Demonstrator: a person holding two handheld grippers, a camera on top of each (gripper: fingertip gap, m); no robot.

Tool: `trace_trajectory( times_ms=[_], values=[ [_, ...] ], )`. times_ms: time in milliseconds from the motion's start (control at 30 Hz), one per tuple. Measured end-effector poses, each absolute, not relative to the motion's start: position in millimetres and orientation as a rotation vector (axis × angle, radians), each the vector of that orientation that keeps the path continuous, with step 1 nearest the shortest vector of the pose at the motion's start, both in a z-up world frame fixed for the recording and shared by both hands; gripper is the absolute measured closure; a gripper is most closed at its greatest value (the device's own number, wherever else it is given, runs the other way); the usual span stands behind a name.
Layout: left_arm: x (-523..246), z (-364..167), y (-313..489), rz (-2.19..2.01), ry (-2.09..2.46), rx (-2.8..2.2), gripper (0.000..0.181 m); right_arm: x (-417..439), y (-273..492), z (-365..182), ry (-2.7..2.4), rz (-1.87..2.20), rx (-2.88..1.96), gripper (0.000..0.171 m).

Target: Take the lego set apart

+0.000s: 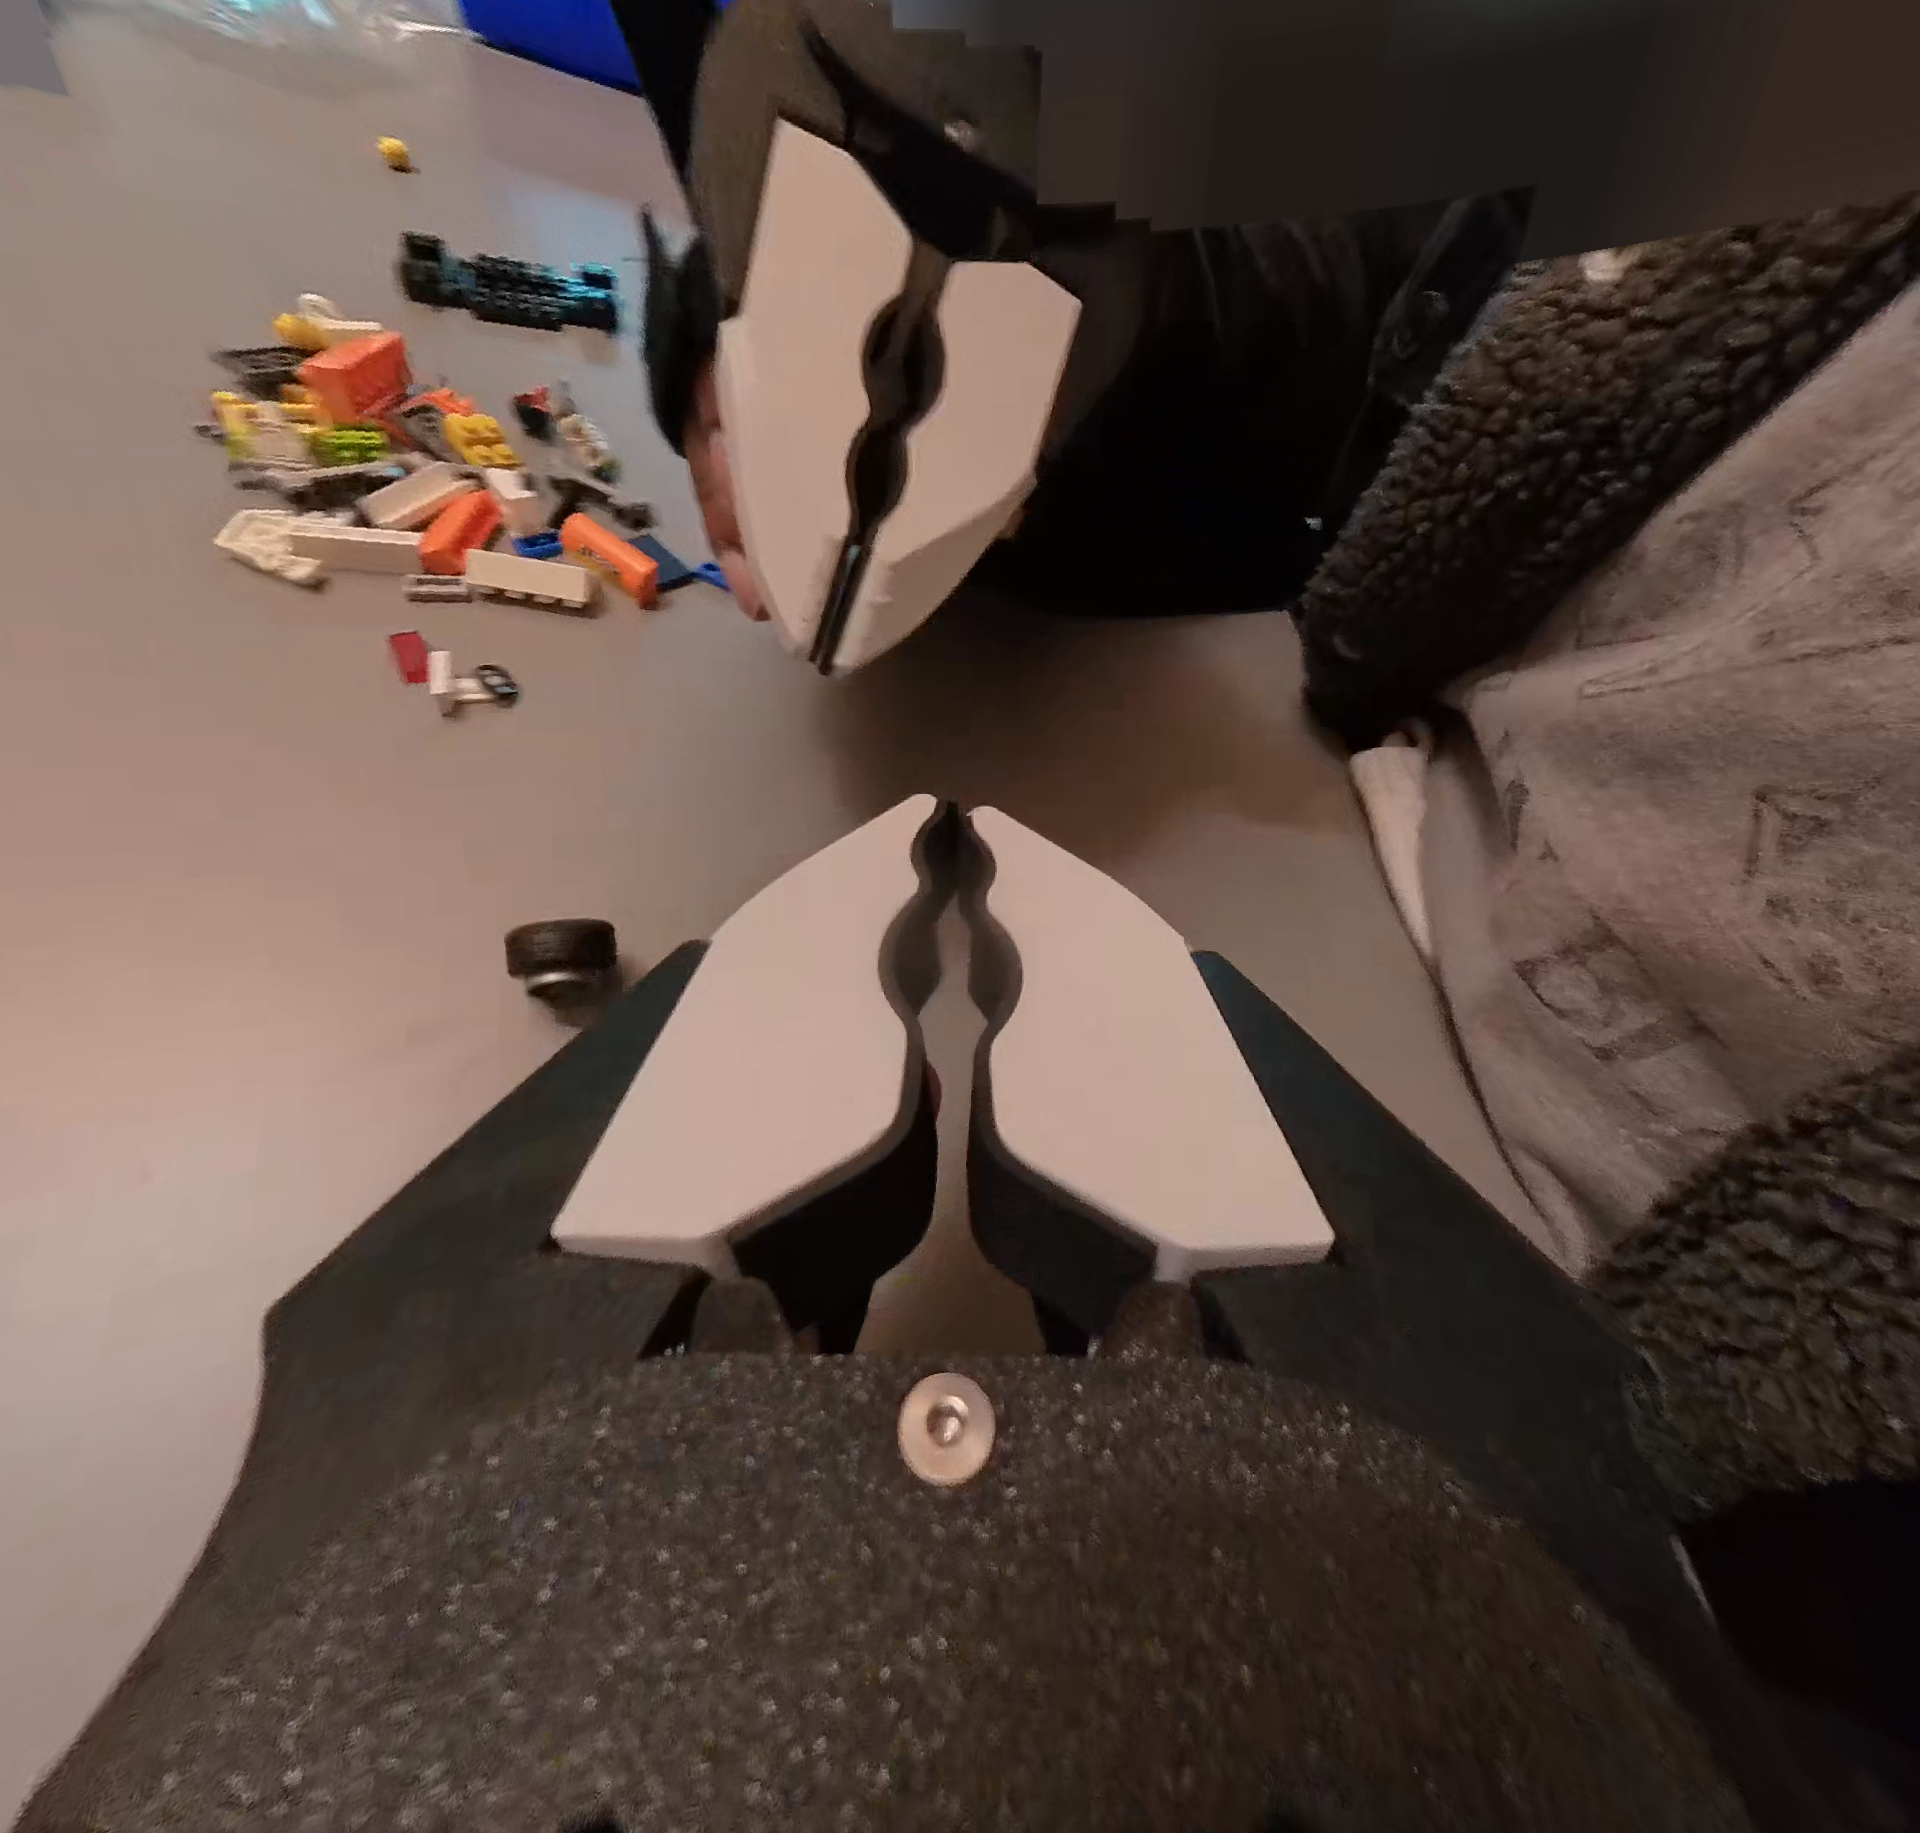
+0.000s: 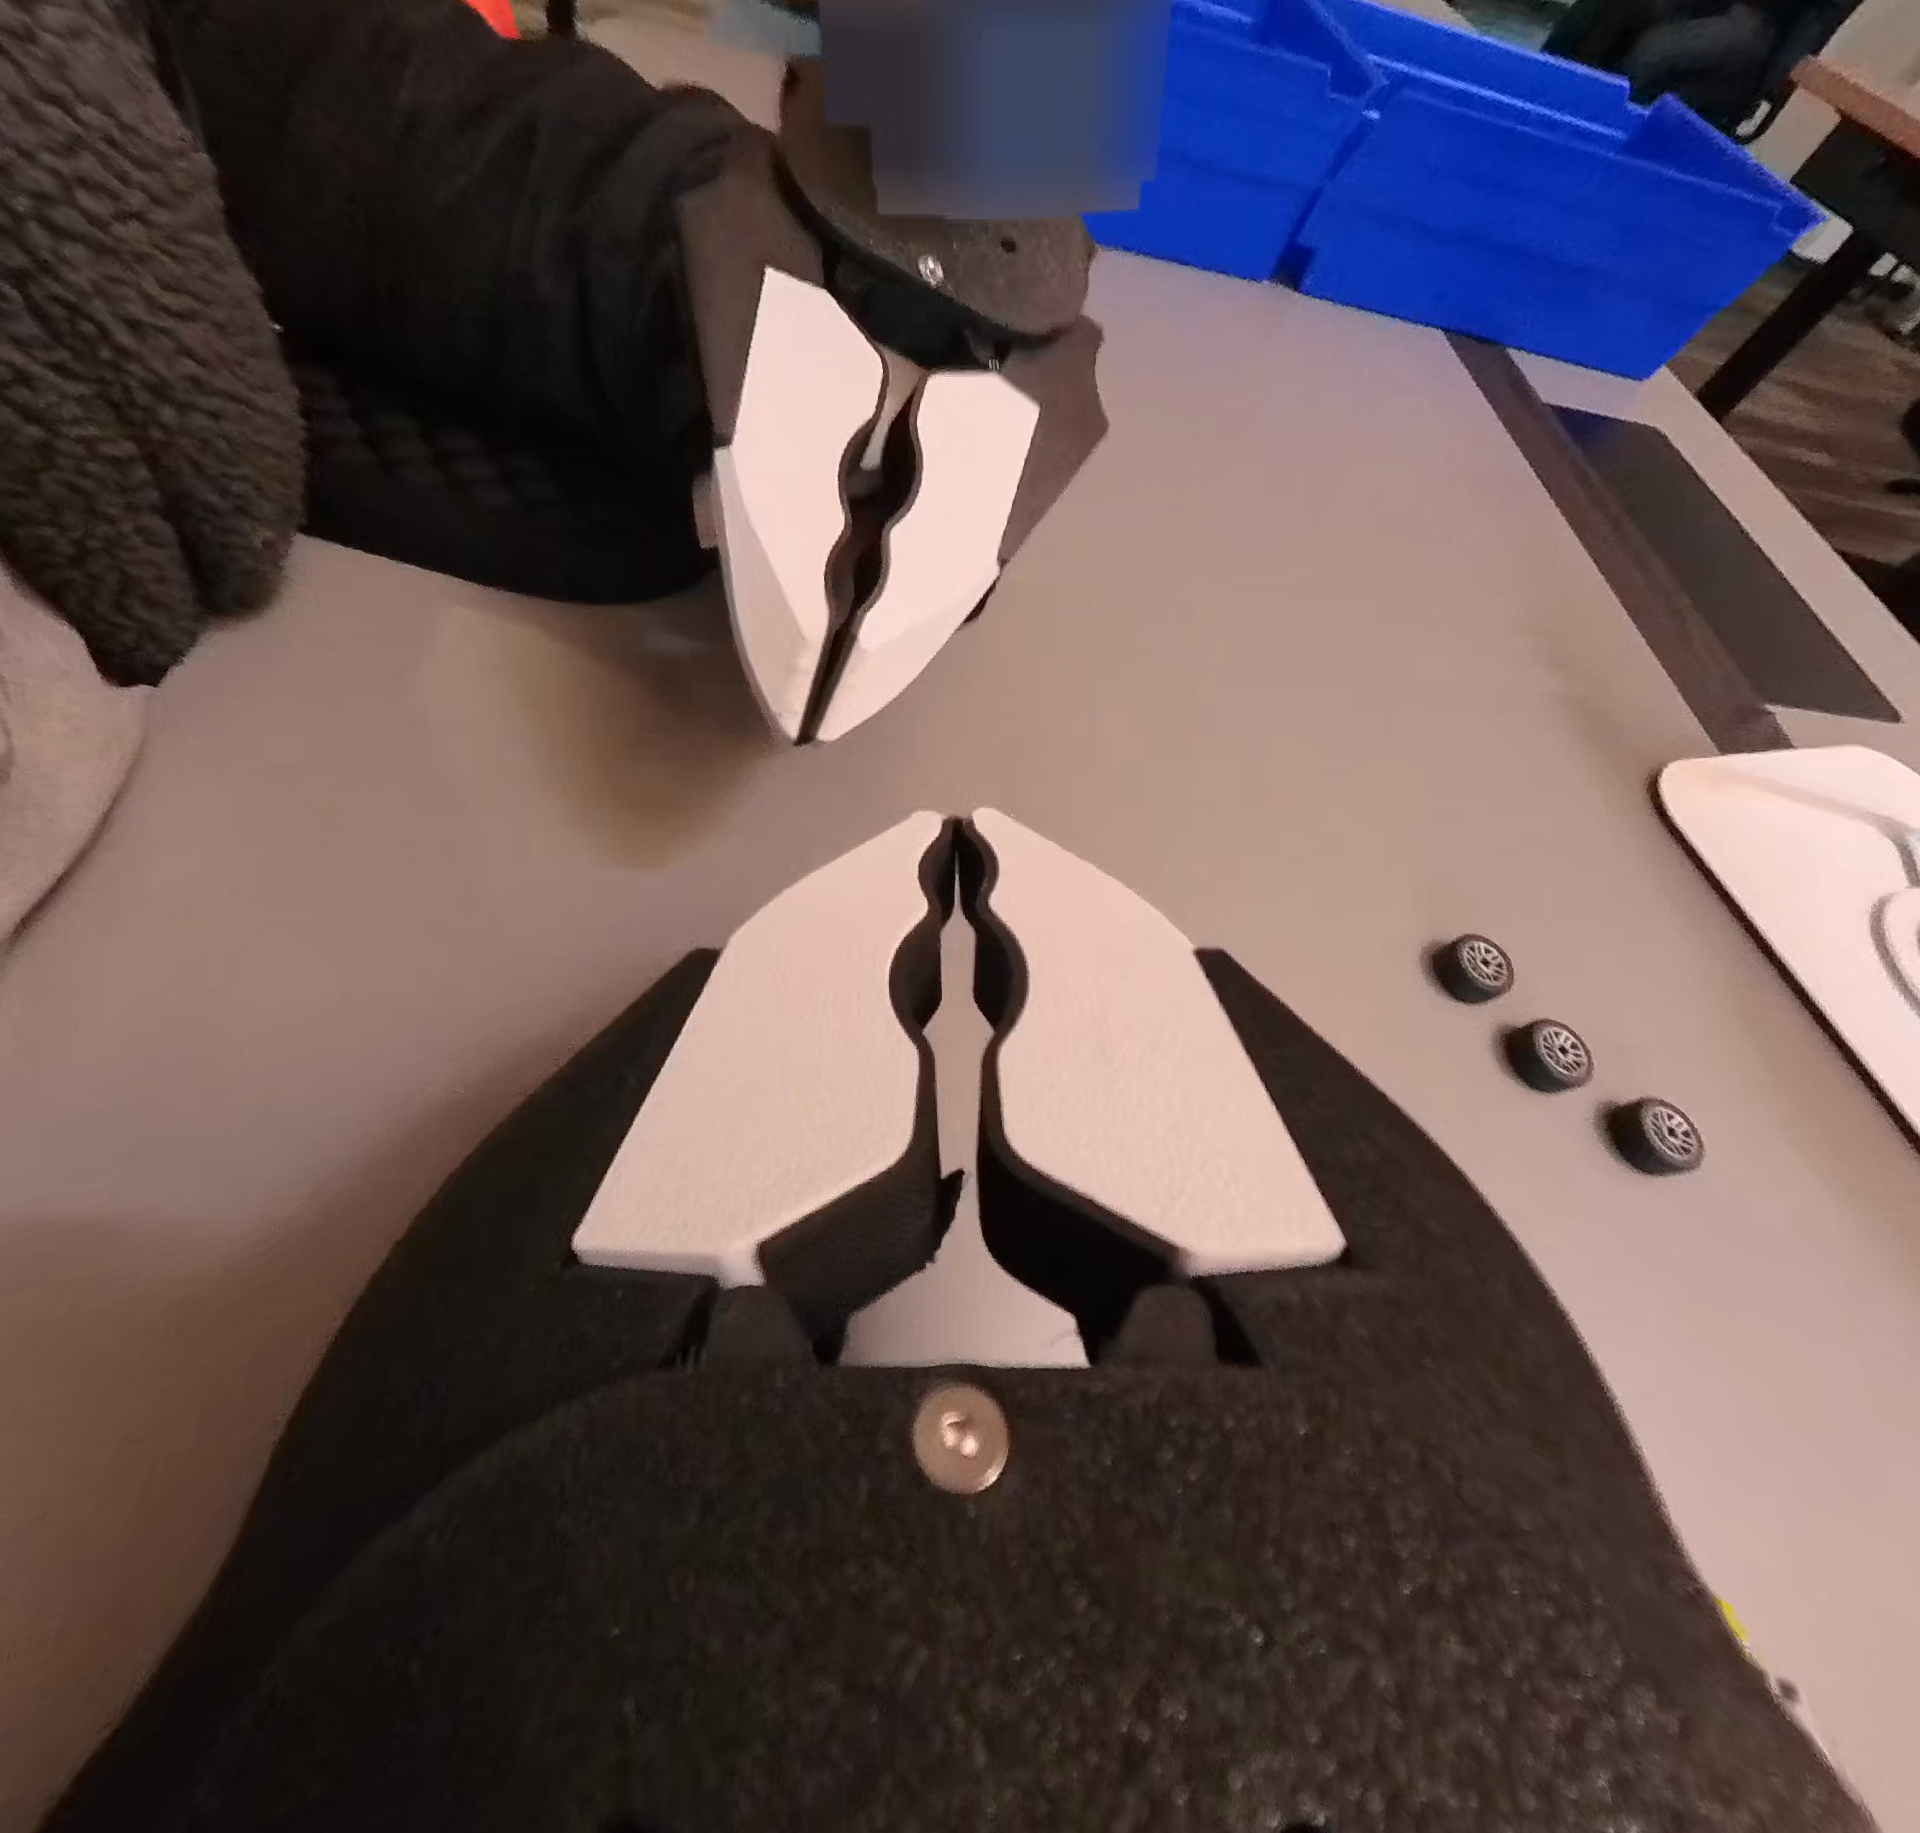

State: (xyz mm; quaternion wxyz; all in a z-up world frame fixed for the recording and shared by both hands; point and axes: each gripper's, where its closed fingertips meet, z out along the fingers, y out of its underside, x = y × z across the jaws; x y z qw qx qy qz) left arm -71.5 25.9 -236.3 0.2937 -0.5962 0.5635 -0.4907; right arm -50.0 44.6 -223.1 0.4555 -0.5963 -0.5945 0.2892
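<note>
Left claw [image 1: 945, 812] pressed together at the tips, nothing visible between them. Right claw [image 2: 961, 827] likewise pressed together and empty. The two face each other tip to tip over bare tabletop [image 2: 1299, 640], close but apart.

Landmark: the left claw. Just beside it, on one side, a lone black wheel [image 1: 561, 957] lies on the tabletop. Well beyond that wheel, the heap of loose lego pieces [image 1: 436, 464]: orange, white, yellow, green, blue bricks, already separated. Just past the heap, a long black lego section [image 1: 509, 287] looks joined, though blur makes that hard to confirm. A small yellow piece [image 1: 393, 152] sits further out. From the right wrist view, three small wheels [image 2: 1553, 1056] lie in a row off to the side of the right claw, near a white board [image 2: 1766, 827]; blue bins [image 2: 1507, 204] at the far tabletop edge.

Judgement: between steps, most of the set is apart. Next move likely calls for reaching to the black section, one claw spreading to pin it, the other pulling parts off.
</note>
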Motion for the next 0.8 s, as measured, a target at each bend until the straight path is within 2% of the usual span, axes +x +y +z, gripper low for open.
trace_trajectory(
  times_ms=[133,233,333,500,633,800],
  values=[
    [-76,-243,65,-1.111,1.327,-1.709,0.181,-40,67,-236,-1.402,0.644,-1.596,0.157],
    [-84,-251,89,-0.947,1.253,-1.813,0.162,-29,85,-242,-1.339,0.594,-1.673,0.153],
    [-102,-266,109,-0.744,1.287,-1.884,0.152,-25,91,-247,-1.324,0.561,-1.707,0.153],
    [-121,-282,95,-0.767,1.481,-1.963,0.155,-26,91,-258,-1.365,0.526,-1.728,0.153],
    [-106,-280,82,-0.828,1.533,-1.912,0.152,-27,90,-264,-1.393,0.514,-1.74,0.154],
    [-84,-302,83,-0.619,1.613,-1.883,0.143,-28,89,-269,-1.413,0.507,-1.756,0.155]
  ],
)
